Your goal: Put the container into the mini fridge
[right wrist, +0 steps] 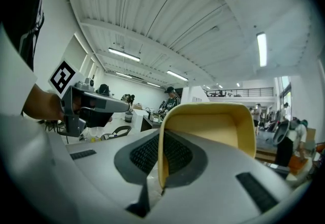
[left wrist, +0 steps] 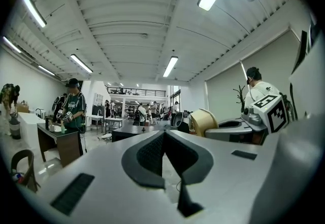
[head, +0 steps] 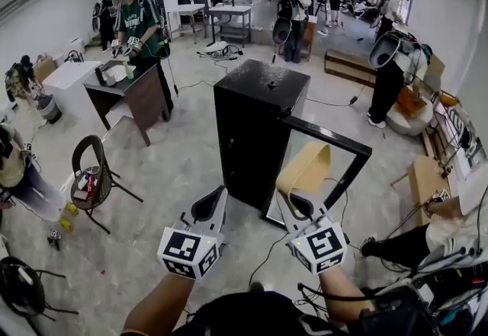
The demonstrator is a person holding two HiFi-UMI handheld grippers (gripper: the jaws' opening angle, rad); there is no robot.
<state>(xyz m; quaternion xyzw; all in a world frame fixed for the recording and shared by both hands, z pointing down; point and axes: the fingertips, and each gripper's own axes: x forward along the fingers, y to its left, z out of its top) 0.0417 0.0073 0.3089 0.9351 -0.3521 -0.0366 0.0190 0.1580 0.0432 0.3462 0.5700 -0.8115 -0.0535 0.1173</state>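
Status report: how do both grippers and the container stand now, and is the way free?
Left gripper shut, empty. Right gripper shut on the container, held up before the mini fridge. Door open; way looks clear.

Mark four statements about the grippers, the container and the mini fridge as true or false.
1. The mini fridge stands with its door open. True.
2. The right gripper is shut on the wall of the yellow container. True.
3. The left gripper holds the door. False: its jaws are together on nothing, clear of the door.
4. The container sits inside the mini fridge. False: it is held up outside, in front of the open door.
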